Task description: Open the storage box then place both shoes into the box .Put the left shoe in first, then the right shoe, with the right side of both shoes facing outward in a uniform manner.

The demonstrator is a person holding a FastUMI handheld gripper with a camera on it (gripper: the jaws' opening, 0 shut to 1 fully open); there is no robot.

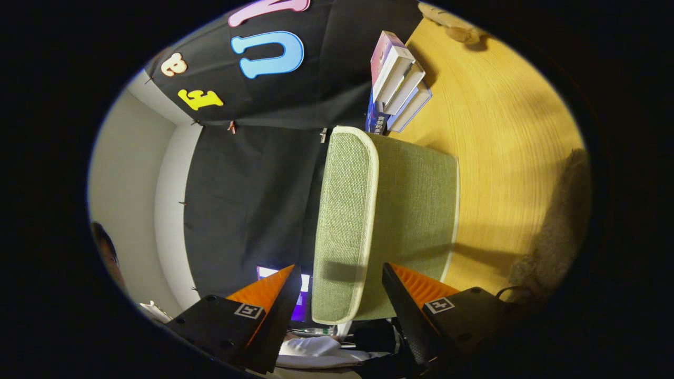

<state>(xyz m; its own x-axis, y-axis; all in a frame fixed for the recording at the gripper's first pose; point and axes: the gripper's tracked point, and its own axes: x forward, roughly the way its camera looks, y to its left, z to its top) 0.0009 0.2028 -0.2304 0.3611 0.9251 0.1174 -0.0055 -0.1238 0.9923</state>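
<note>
- The camera is rolled on its side, so the yellow wooden tabletop (505, 147) stands like a wall at 3 o'clock.
- The green woven fabric storage box with pale piping (416, 210) rests on this tabletop. Its lid (345, 221) faces toward 9 o'clock and seems closed, so the opening step is judged as not yet done.
- The gripper (342, 287) holds its jaws apart, one on each side of the lid's near edge. It cannot be told for sure whether they touch the fabric; they do not look clamped on it.
- This straddling position is probably chosen so the jaws can pinch the piped edge and lift the lid.
- A stack of books with white and blue covers (397, 84) lies on the tabletop at 12 o'clock from the box, near it.
- A grey fuzzy object (558, 226), perhaps a shoe, lies at 3 o'clock, well apart from the box.
</note>
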